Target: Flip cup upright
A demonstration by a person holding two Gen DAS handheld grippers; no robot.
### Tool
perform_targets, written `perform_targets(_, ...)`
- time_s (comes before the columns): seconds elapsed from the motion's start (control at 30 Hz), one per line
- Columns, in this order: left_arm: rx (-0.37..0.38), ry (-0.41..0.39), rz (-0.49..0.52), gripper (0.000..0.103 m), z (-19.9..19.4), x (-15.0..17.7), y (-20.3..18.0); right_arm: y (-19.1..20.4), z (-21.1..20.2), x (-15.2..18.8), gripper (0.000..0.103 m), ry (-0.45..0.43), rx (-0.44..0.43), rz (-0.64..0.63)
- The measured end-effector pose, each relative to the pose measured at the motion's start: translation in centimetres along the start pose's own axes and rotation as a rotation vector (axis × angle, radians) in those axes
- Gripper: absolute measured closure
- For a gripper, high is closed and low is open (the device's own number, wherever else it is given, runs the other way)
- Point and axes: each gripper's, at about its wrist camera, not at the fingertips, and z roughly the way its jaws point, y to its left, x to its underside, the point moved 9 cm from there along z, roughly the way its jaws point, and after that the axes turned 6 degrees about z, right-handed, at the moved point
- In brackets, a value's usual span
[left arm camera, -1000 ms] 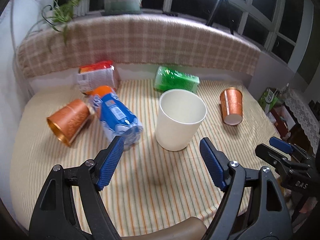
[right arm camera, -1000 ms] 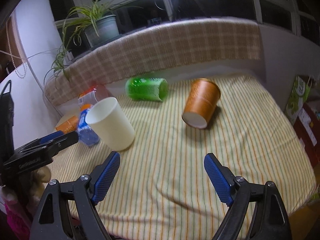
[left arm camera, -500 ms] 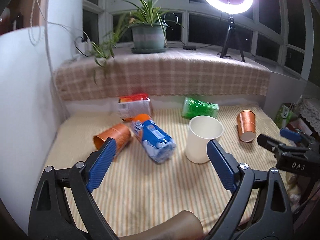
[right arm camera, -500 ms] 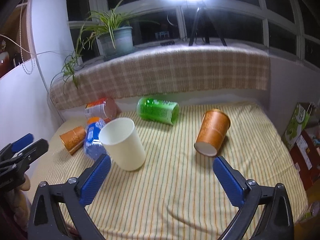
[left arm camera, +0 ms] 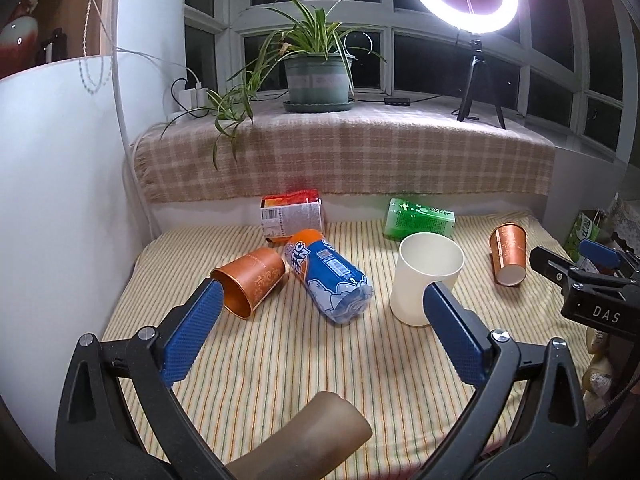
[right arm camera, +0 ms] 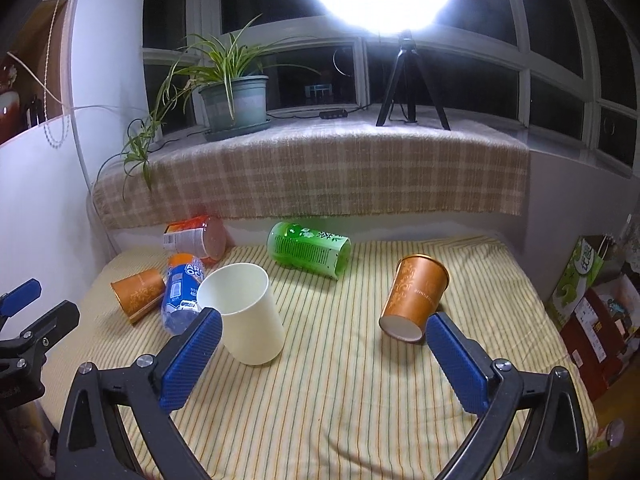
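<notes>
A cream paper cup (left arm camera: 426, 278) (right arm camera: 244, 314) stands upright, mouth up, on the striped cloth. An orange cup (left arm camera: 250, 280) (right arm camera: 138, 294) lies on its side at the left. A second orange cup (left arm camera: 508, 258) (right arm camera: 416, 298) lies tilted at the right, its base toward me. My left gripper (left arm camera: 320, 332) is open and empty, held back from the cups. My right gripper (right arm camera: 324, 354) is open and empty, also held back. Each gripper shows at the edge of the other's view (left arm camera: 576, 276) (right arm camera: 24, 320).
A blue and orange bottle (left arm camera: 328, 276) lies between the left orange cup and the cream cup. A green bottle (right arm camera: 308, 248) and a red and white container (left arm camera: 292, 218) lie at the back. A plaid-covered ledge (left arm camera: 344, 156) holds a plant and a ring light. Boxes (right arm camera: 592, 304) stand off the right edge.
Both grippers have pulled back and tilted up from the table, so the cups look smaller and farther. The cream cup stays upright. Both stay open.
</notes>
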Motion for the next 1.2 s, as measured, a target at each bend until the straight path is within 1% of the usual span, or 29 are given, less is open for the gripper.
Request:
perform_targets(0.5,-0.005,0.001,0.002,0.001,-0.07,-0.01,0.17,0.65,0.16,-0.08,0.000,-0.001,0.005,-0.027)
perform_targets(0.87,-0.034,0.005,0.002,0.001,-0.01,0.17,0.69,0.63,0.34,0.19,0.000,0.005,0.004,-0.023)
perform_targets(1.03,-0.036,0.003,0.005,0.001,-0.03,0.13,0.73,0.59,0.36,0.29,0.000,0.007,0.004,-0.024)
perform_targets(1.2,-0.048,-0.012,0.030,0.001,-0.21,0.00,0.72,0.57,0.33,0.38,0.000,0.008,0.004,-0.024)
